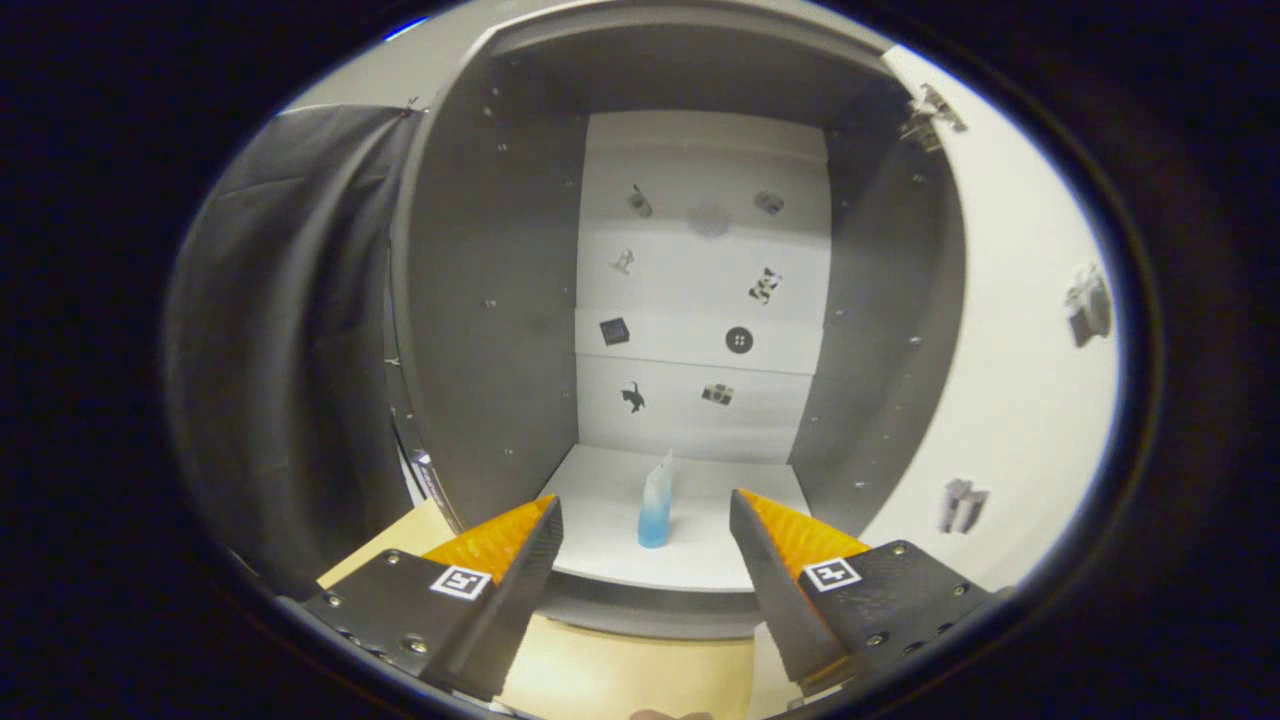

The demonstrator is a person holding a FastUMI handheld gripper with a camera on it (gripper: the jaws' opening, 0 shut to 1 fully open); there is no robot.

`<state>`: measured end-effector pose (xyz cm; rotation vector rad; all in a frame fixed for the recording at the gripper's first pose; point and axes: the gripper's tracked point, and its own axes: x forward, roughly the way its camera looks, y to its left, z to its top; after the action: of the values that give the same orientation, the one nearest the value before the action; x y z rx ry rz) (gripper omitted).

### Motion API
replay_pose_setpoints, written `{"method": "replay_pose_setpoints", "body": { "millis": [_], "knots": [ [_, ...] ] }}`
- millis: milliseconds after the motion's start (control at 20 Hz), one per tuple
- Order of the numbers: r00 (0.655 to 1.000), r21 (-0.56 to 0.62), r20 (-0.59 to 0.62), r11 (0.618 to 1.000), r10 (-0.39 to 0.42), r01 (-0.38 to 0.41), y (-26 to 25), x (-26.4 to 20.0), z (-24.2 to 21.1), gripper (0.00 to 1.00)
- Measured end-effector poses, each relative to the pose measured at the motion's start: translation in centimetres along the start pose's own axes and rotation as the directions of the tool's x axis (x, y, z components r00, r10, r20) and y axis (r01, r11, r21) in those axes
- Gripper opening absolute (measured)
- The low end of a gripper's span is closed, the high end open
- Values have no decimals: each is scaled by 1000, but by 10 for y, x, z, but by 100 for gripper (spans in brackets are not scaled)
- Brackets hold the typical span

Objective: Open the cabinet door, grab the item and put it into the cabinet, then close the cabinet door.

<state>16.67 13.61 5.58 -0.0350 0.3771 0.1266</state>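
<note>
I am looking straight into an open white cabinet (500, 300), and my gripper (645, 520) hangs just outside its front edge with its two fingers spread wide apart and holding nothing. The item, a small blue bottle (655, 505) with a pointed cap, stands upright on the cabinet floor (600, 480), beyond my fingers and in line with the gap between them, touching neither. The cabinet door (1010, 330) is swung fully open at the right. As I judge it, opening and placing are done, and only closing the door is left. The door's outer edge and any handle are cut off. Small dark stickers (739, 340) on the back panel are too blurred to identify, and the wooden tabletop (620, 670) below shows only in part.
</note>
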Motion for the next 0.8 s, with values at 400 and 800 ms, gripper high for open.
{"method": "replay_pose_setpoints", "body": {
  "millis": [400, 800],
  "knots": [
    [995, 68, 42, 994, -90, 87, -16, -113, -7, 98],
    [953, 112, 45, 949, -300, 294, -53, -217, -37, 98]
  ]
}}
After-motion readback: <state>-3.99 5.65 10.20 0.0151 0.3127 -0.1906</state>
